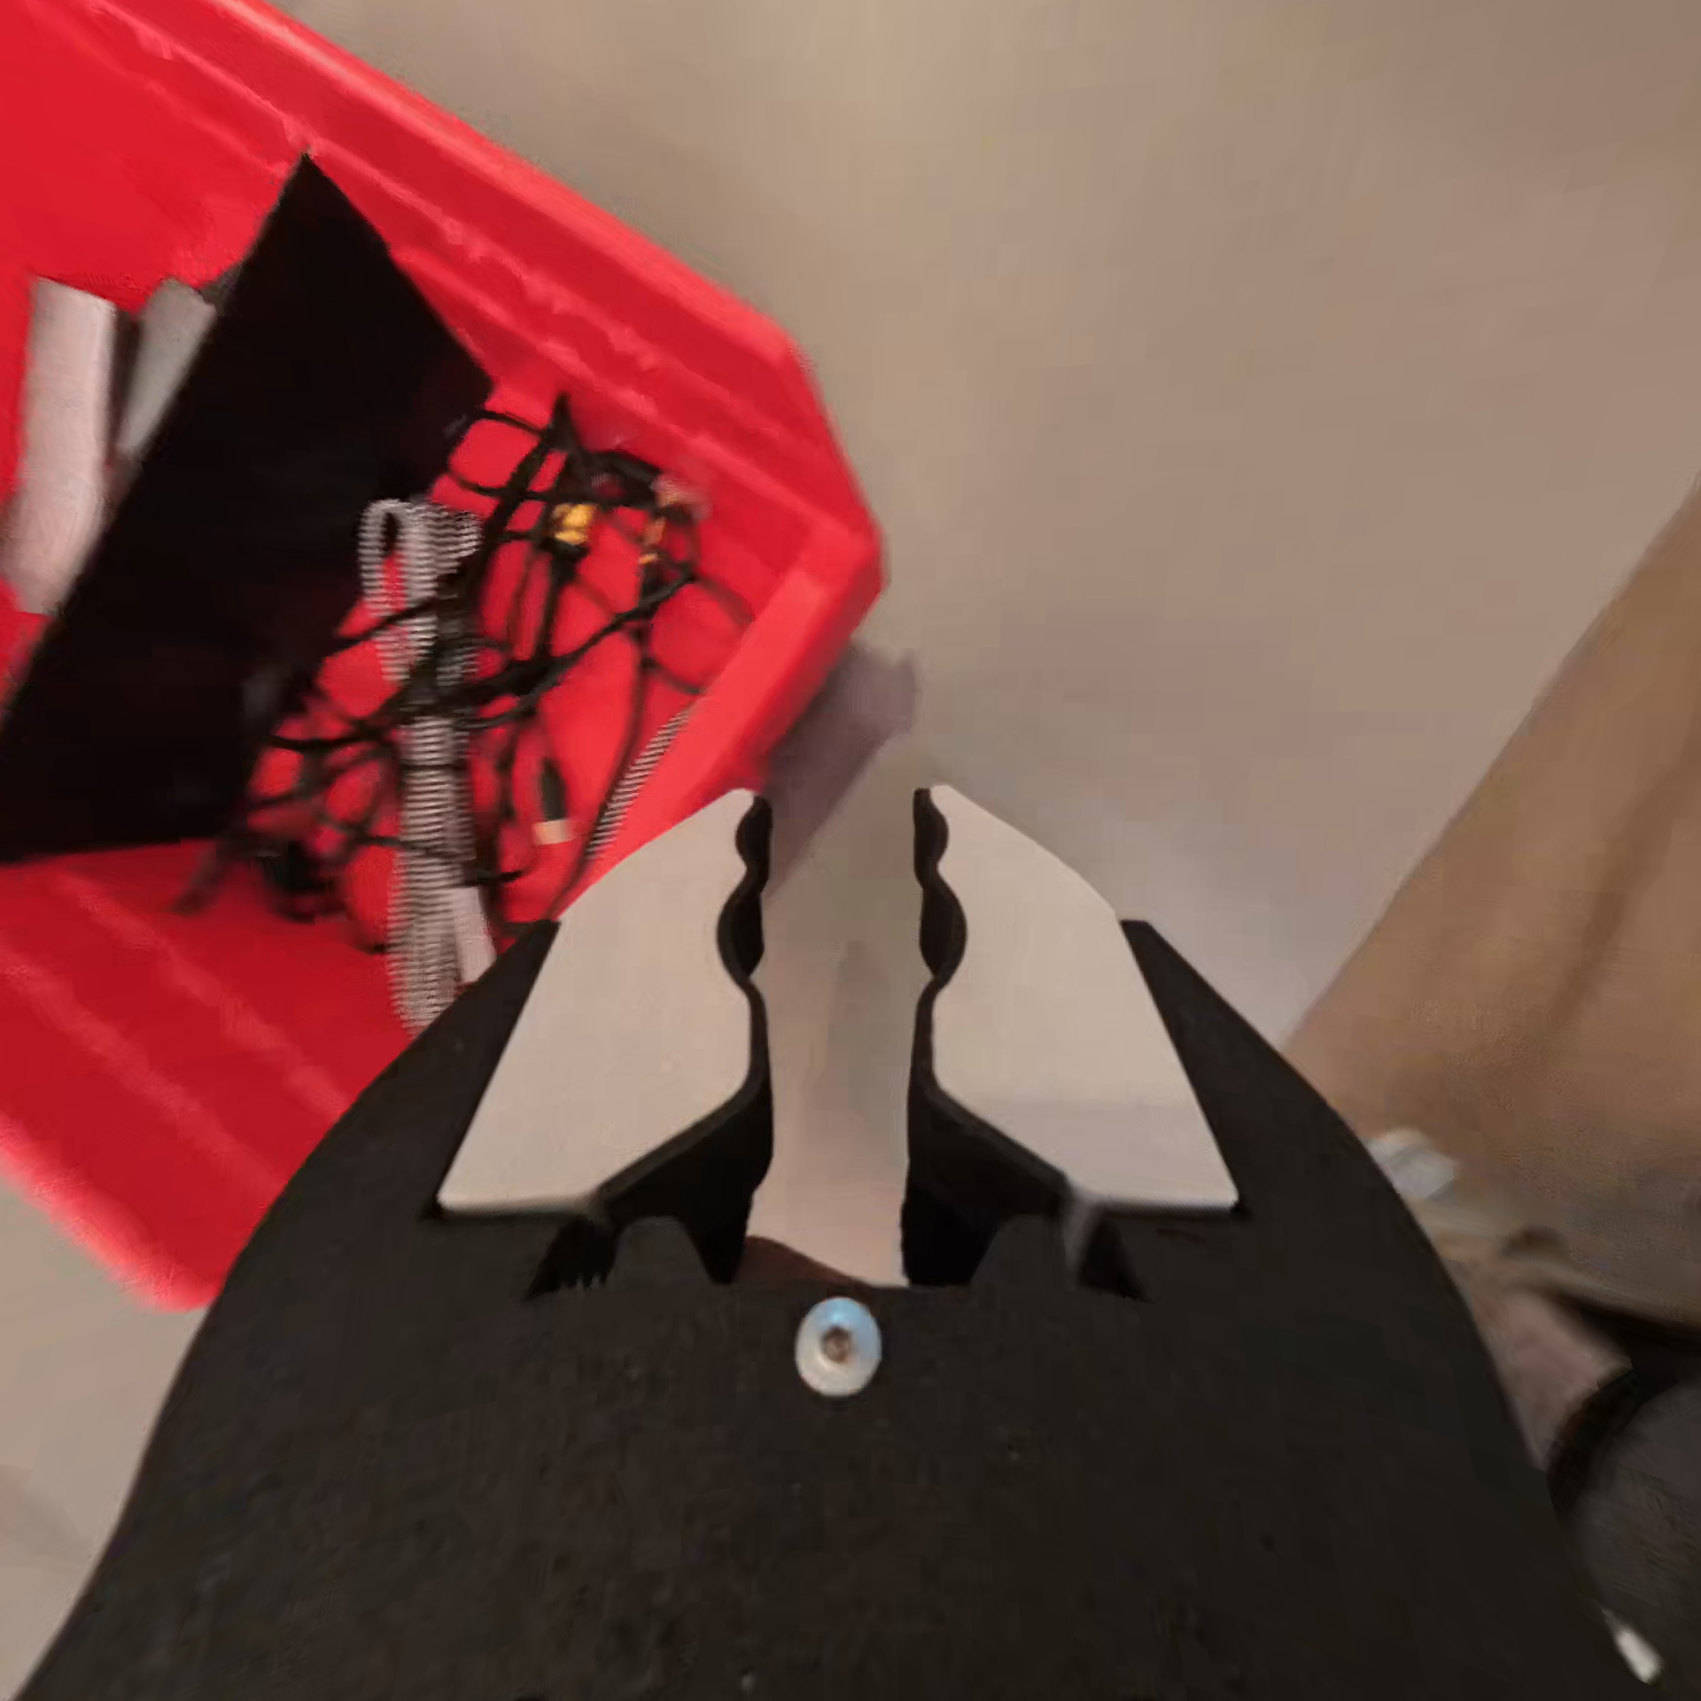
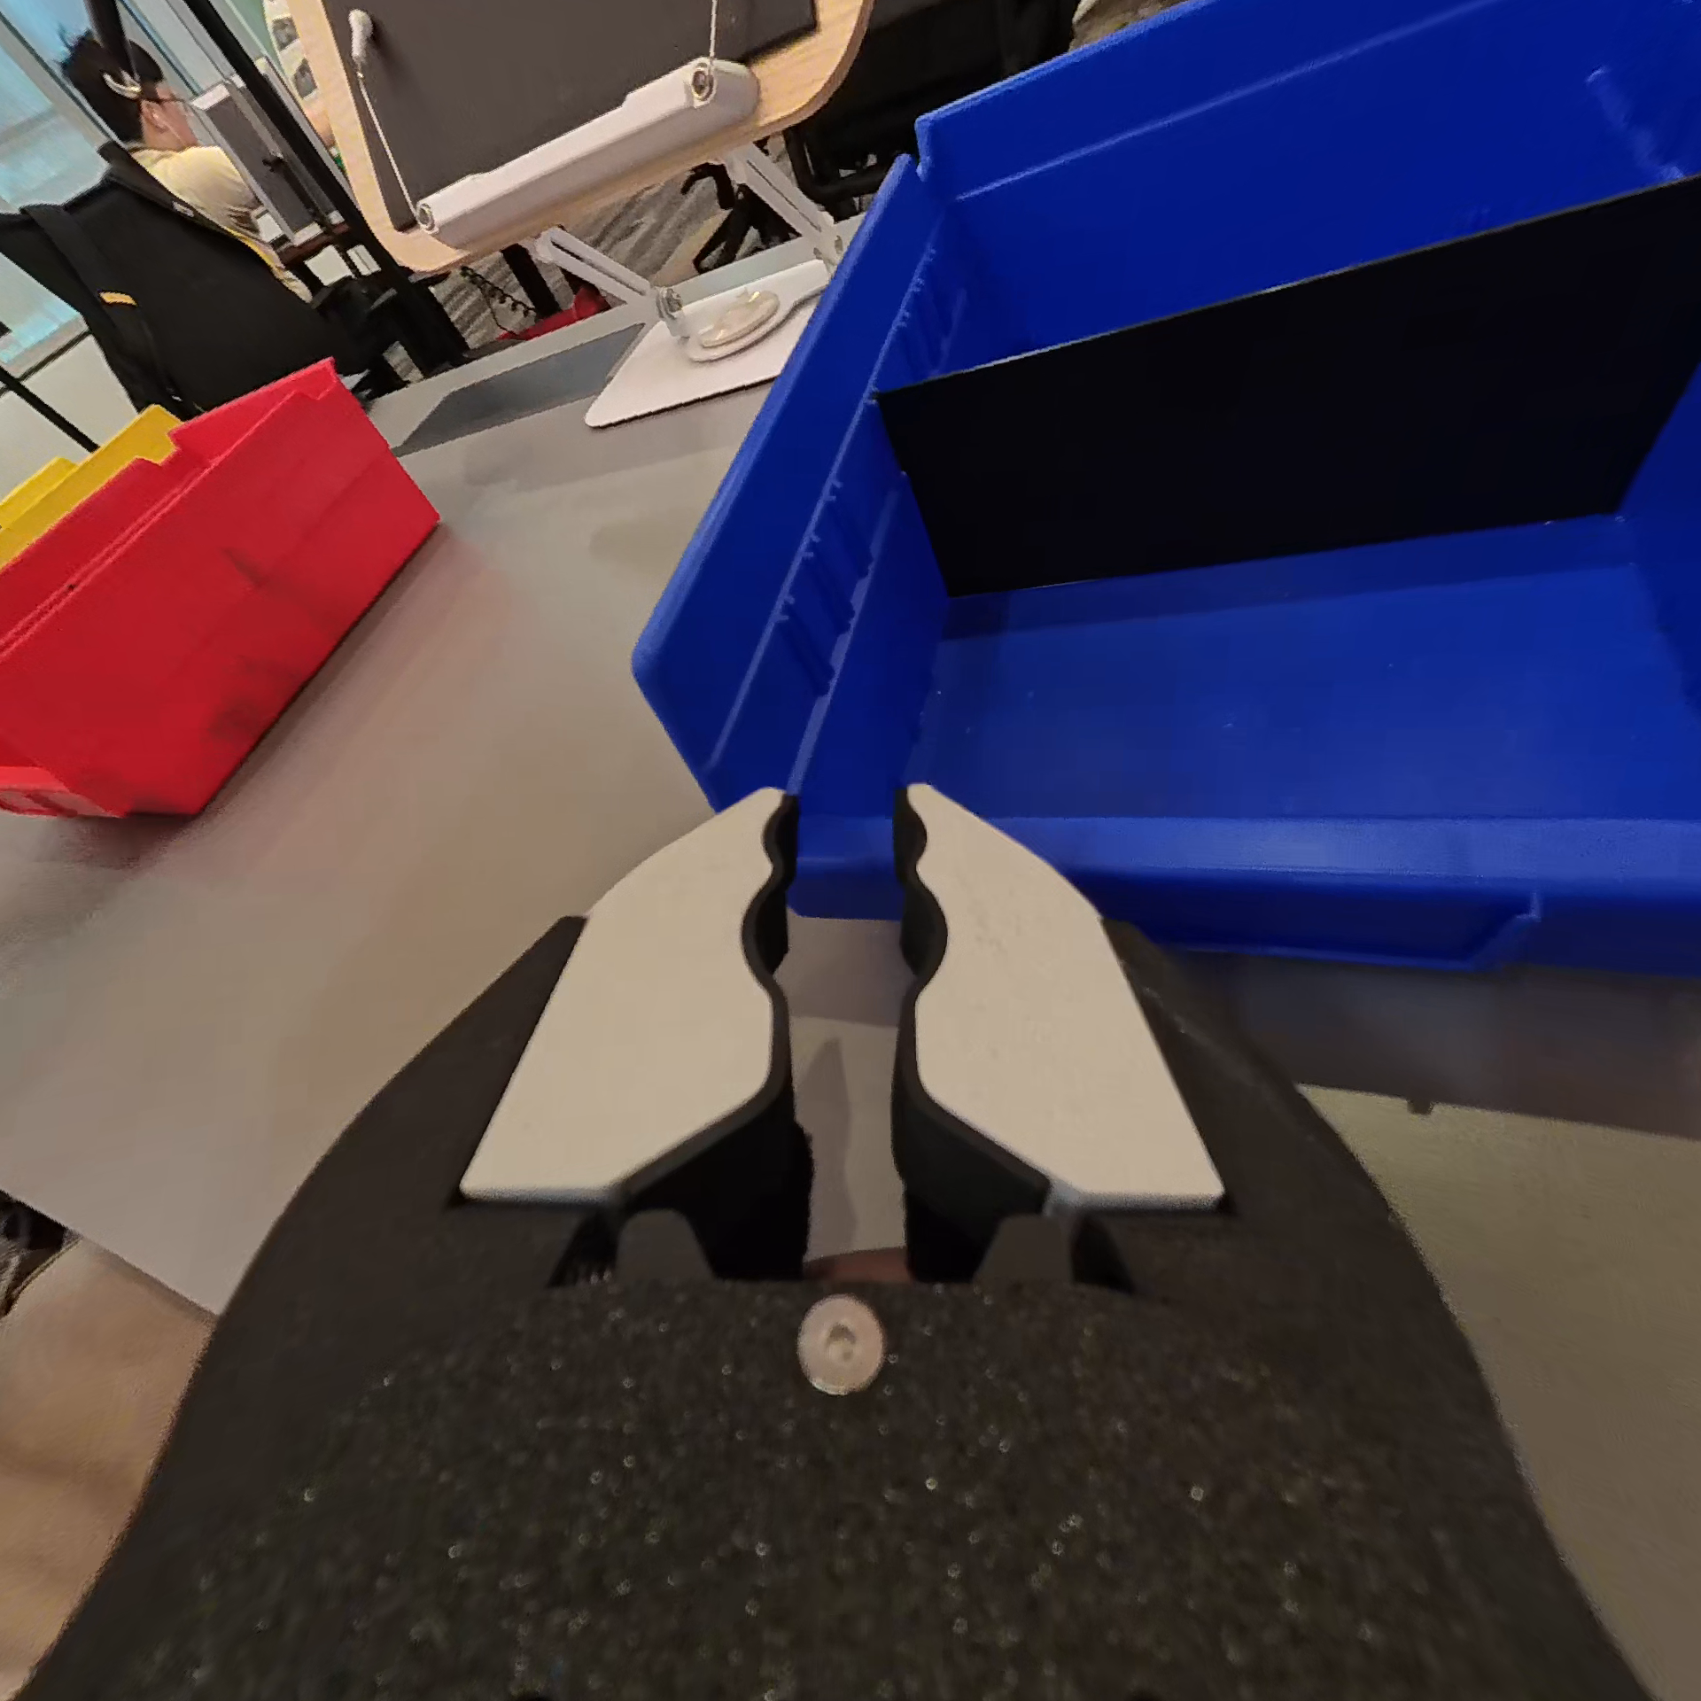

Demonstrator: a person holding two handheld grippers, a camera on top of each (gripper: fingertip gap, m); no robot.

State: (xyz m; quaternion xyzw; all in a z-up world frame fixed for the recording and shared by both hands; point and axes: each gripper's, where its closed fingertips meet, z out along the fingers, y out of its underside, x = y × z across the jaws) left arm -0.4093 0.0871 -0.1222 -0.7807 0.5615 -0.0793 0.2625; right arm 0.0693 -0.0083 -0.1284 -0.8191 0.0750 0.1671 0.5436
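Left gripper [image 1: 838, 810] hangs with jaws parted and empty just beside the corner of a red plastic bin [image 1: 644, 368], where tangled black cables [image 1: 552, 589] lie against a black divider panel [image 1: 276, 479]. Right gripper [image 2: 842, 810], jaws also apart and empty, sits at the near rim of a blue plastic bin [image 2: 1289, 874] on the grey table [image 2: 368, 920], its black divider [image 2: 1289, 414] running crosswise. No readable writing shows.

Left gripper [image 1: 836, 810]: matte black, grainy flared body; two pale grey fingers [image 1: 635, 1003] edged in black, inner faces wavy; one silver hex-socket screw [image 1: 838, 1348] sat centred below the gap. Right gripper [image 2: 842, 805]: apparently the same build, speckled black surface, grey fingers [image 2: 663, 1022], matching screw [image 2: 840, 1353].
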